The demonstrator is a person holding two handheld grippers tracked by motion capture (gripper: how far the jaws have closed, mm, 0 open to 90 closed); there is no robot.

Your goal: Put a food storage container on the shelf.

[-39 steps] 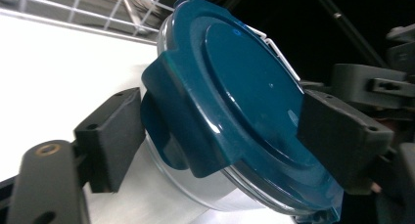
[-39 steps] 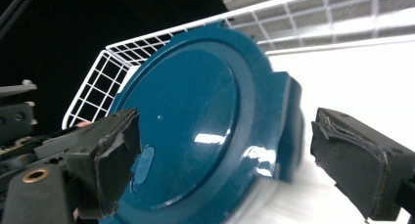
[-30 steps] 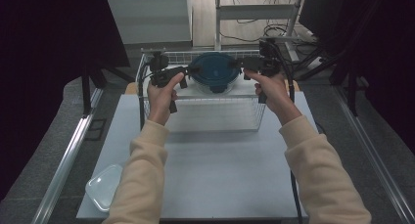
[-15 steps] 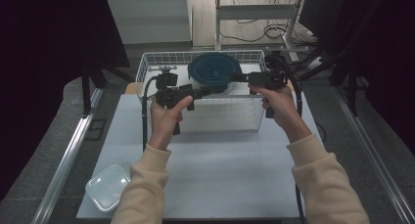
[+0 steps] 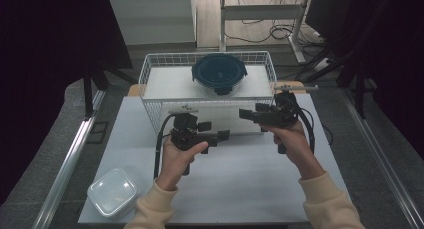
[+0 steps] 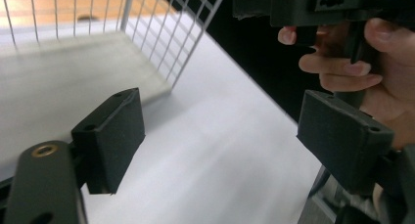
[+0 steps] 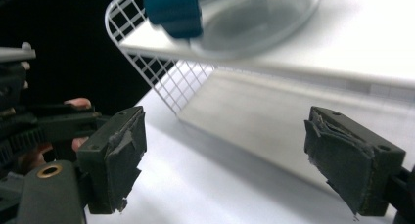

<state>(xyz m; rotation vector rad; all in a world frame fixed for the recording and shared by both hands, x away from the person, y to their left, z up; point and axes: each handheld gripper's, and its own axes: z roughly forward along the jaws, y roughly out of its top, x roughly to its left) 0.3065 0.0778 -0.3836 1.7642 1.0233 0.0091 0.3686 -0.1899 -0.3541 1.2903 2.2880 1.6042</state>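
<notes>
A: What's the biggest thing here?

B: The white surface. A wire basket stands at its far end.

A: And in the basket?

B: A round glass bowl with a dark blue lid, right of the middle, near the back. In the right gripper view the bowl looms above the basket's corner, blurred.

A: Anything else on the surface?

B: A clear square box, lidded, at the near left corner, well apart from the hands.

A: Where are the grippers?

B: Both hang above the surface in front of the basket, apart from it. The left gripper points right; the right gripper points left, so the tips face each other, close but not touching.

A: Are the jaws gripping anything?

B: No. Both pairs stand wide, released, with bare surface between them, though they have just been closing a little. The left gripper view shows the other hand past its own jaws.
</notes>
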